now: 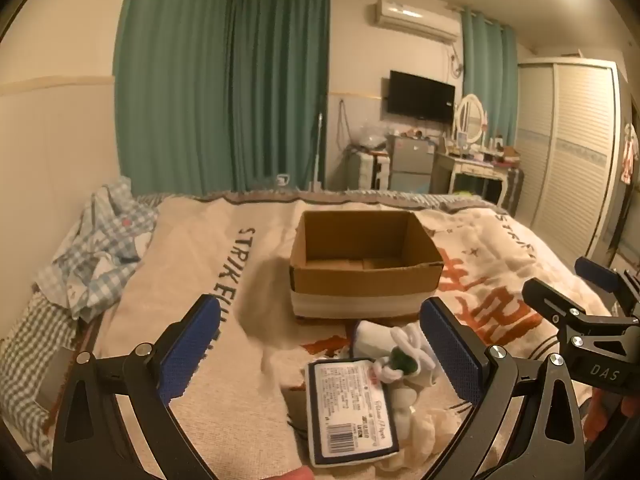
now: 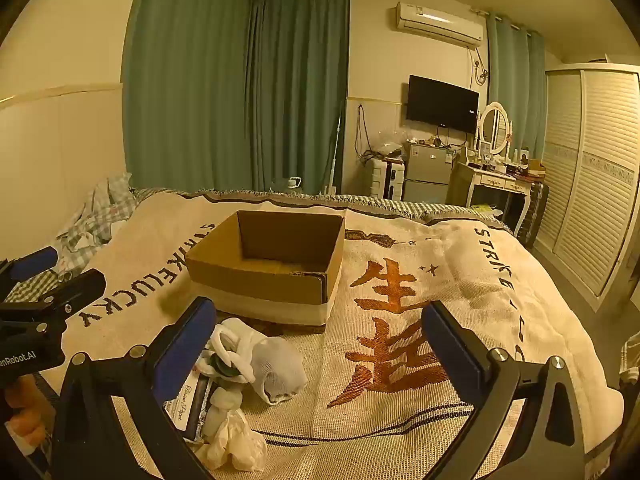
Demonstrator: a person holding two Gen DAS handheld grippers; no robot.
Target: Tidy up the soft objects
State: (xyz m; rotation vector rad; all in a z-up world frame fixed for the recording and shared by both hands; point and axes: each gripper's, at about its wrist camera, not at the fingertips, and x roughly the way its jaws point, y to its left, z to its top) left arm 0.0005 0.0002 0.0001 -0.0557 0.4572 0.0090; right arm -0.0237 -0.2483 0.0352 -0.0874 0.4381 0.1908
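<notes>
An open, empty cardboard box (image 1: 362, 268) stands on the blanket-covered bed; it also shows in the right wrist view (image 2: 272, 264). In front of it lies a pile of soft things: a flat packet with a barcode label (image 1: 350, 410), white socks (image 1: 404, 344) and a crumpled cream cloth (image 2: 236, 440). A white sock (image 2: 276, 368) lies by the packet (image 2: 188, 404). My left gripper (image 1: 320, 356) is open above the packet, holding nothing. My right gripper (image 2: 320, 356) is open and empty, to the right of the pile. Each gripper shows at the edge of the other's view.
A checked blue cloth (image 1: 100, 252) is heaped at the bed's left edge. The printed cream blanket (image 2: 420, 320) covers the bed. Beyond the bed's far end are green curtains (image 1: 224, 88), a small fridge (image 2: 426, 176), a dressing table (image 2: 496, 176) and a white wardrobe (image 2: 592, 176).
</notes>
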